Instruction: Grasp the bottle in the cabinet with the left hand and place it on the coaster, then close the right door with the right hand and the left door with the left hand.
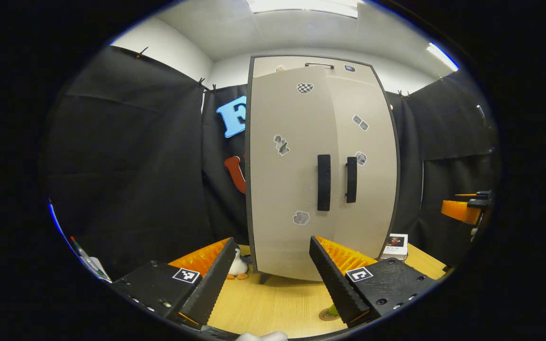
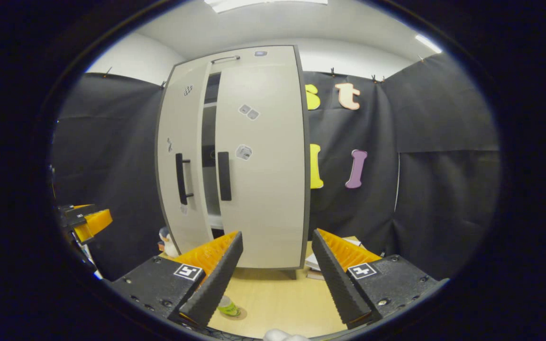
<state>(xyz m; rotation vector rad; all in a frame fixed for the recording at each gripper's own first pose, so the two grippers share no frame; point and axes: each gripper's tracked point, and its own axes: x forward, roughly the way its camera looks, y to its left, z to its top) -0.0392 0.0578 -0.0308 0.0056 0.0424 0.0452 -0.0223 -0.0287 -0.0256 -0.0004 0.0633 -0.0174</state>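
Observation:
The beige cabinet [image 1: 296, 189] stands at the back of the wooden table [image 1: 273, 303]. Its right door [image 2: 263, 166] lies flush. The left door [image 2: 178, 161] hangs a little ajar, and a dark gap [image 2: 209, 156] between the two shows shelves inside. A small bottle [image 2: 228, 308] with a green label stands on a round coaster [image 1: 325, 316] in front of the cabinet, partly hidden by my fingers. My left gripper [image 1: 272, 240] is open and empty, facing the doors. My right gripper [image 2: 275, 234] is open and empty before the right door.
A toy penguin [image 1: 239, 267] stands at the cabinet's left foot. Books [image 1: 395, 246] lie on the table at its right side. Black cloth walls close in on both sides. The other gripper shows at the edge of each view [image 1: 465, 208] [image 2: 86, 220].

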